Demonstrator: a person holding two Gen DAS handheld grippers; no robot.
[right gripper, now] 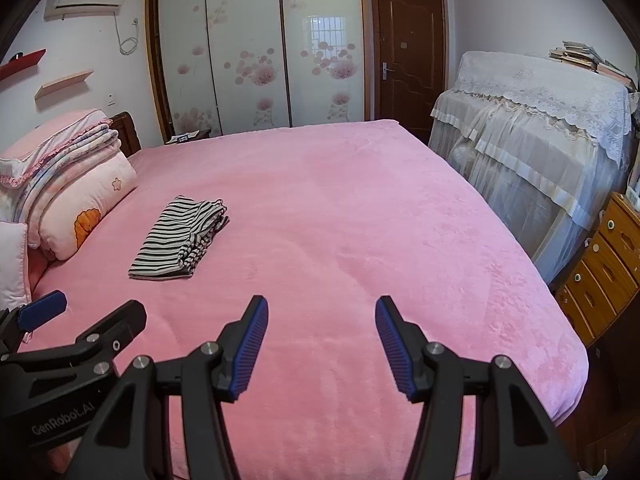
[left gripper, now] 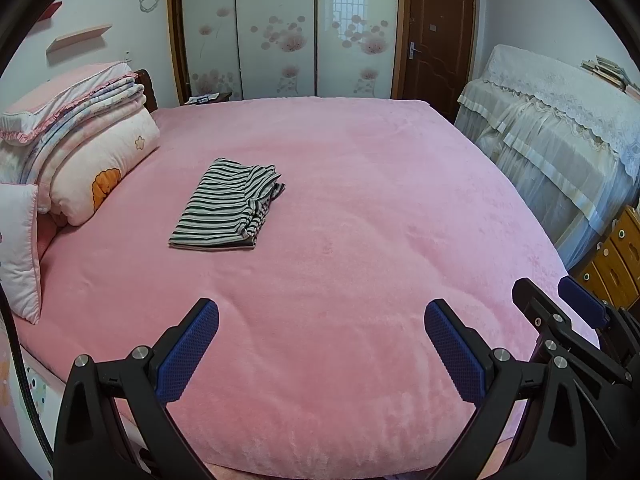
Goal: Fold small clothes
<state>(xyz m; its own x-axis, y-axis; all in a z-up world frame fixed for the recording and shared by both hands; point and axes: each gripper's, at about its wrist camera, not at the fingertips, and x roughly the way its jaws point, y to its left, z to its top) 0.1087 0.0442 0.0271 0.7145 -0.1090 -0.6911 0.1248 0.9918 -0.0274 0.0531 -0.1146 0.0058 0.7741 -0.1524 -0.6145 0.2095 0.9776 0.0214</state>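
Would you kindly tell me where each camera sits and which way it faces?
Left wrist: on the left claw, angled down across the pink plush bed cover; right claw at right edge.
Right wrist: on the right claw, same heading; left claw at left edge.
Shared: folded black-and-white striped garment, brown wooden door.

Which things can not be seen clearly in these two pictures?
- Striped garment: folded, so its type stays unclear in both views.
- Furniture under the lace cover: hidden by the cloth.
- Books: too small to read.
- Nightstand items: tiny, partly behind the pink bed.
- Pillow: cut off by the left wrist view's edge.
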